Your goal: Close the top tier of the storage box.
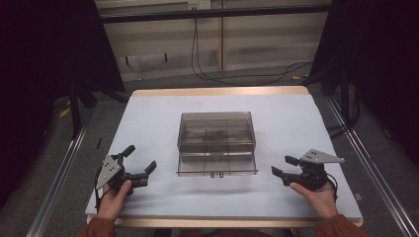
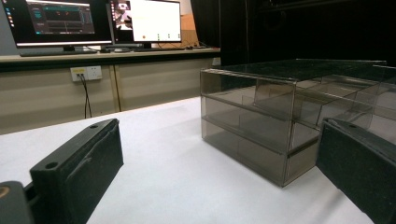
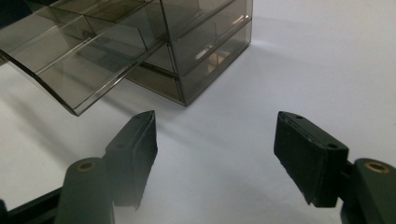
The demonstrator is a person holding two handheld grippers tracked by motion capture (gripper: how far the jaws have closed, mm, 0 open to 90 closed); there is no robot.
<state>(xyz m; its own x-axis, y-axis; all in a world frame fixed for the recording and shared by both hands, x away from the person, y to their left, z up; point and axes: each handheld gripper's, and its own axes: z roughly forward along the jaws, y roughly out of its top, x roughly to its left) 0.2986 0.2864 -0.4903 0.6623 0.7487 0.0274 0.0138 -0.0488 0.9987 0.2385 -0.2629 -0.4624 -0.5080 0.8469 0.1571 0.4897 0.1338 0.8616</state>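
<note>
Both grippers rested low at the near edge of the surface (image 1: 148, 118), one in each hand, with the smoky clear plastic drawer box (image 1: 216, 140) standing between them and a little farther from the person. Left gripper (image 1: 139, 160) had its jaws spread wide with nothing between them; the box lay ahead of it and off to its right, its near corner close to the right jaw in the left gripper view (image 2: 280, 135) but not touching. Right gripper (image 1: 281, 165) was also wide open and empty, pointing inward toward the box, which sat ahead and to its left, apart from both jaws (image 3: 154, 51).

As for the box itself, it was a tinted see-through cabinet with dividers splitting it into small compartments on two levels. Its long side ran across the surface, from one gripper toward the other. A bottom drawer (image 1: 217, 165) stood pulled out toward the person, its front edge the closest part to either gripper; in the right gripper view that open drawer (image 3: 74, 70) jutted out well clear of the cabinet. No contents could be made out inside.

Judging by the gaps, both hands seemed about equally near, so either could reach the drawer front first.

Beyond the surface lay grey floor with a cable (image 1: 207, 69), and a desk with monitors (image 2: 98, 21).
</note>
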